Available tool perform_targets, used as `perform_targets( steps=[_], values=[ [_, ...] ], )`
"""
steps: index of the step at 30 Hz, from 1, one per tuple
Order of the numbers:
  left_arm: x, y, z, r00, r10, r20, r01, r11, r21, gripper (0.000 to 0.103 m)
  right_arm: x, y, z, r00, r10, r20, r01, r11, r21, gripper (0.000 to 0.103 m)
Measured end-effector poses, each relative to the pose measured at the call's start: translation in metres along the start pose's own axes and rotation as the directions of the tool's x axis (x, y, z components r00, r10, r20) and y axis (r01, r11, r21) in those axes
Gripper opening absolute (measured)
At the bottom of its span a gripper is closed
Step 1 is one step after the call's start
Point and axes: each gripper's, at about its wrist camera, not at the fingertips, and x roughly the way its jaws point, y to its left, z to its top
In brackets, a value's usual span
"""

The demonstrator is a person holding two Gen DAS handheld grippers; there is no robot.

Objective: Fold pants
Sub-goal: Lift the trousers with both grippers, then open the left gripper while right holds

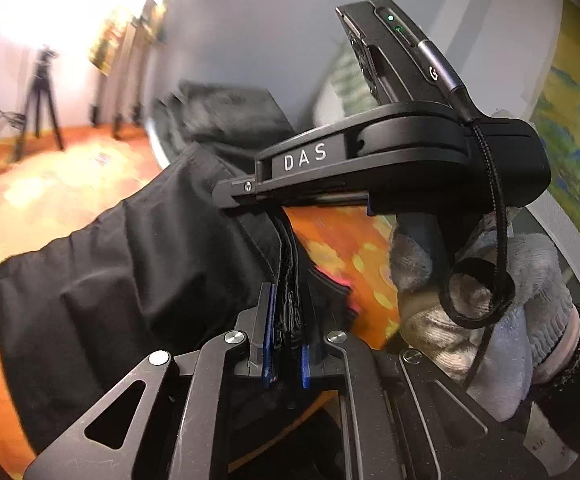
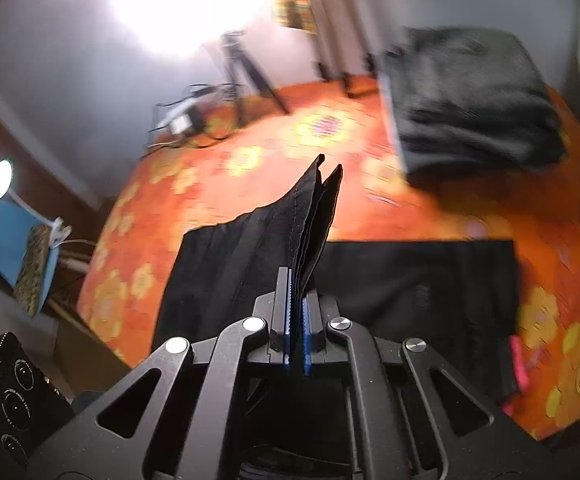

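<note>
A: Surface?
B: An orange cloth with yellow flower print covers the tabletop. Beyond its far edge, a room with a tripod under a strong light glare; much of this is blurred.

A: The task item?
B: Black pants. In the right wrist view one portion lies flat on the cloth, stretching to the right, while another portion is lifted off it and rises into the tool. In the left wrist view the pants hang in a broad drape to the left of the tool, with the stacked edges running up the middle.

A: Other items on the surface?
B: A pile of dark folded clothing at the far right, well apart from the pants. A small pink object sits just beside the flat portion's right edge; what it is I cannot tell.

A: Left tool?
B: The left tool is clenched on several layers of the pants' edge, fabric pressed between the blue pads.

A: Right tool?
B: The right tool is likewise clamped on a bunched fold of the pants, which stands up past the fingertips in two points. In the left wrist view the right tool is just beyond the left one, gripping the same edge, held by a gloved hand.
</note>
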Motion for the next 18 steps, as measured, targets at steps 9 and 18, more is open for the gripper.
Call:
perform_targets(
  steps=[9, 18],
  values=[
    [0.05, -0.019, -0.018, 0.989, -0.03, -0.143, 0.034, 0.999, 0.027, 0.012, 0.026, -0.076, -0.024, 0.998, -0.043, -0.045, 0.047, 0.993, 0.107, 0.005],
    [0.0, 0.017, -0.032, 0.979, 0.014, -0.204, -0.021, 0.999, -0.031, 0.033, 0.049, -0.1, -0.034, 0.995, -0.051, -0.09, 0.06, 0.994, 0.092, 0.005]
  ],
)
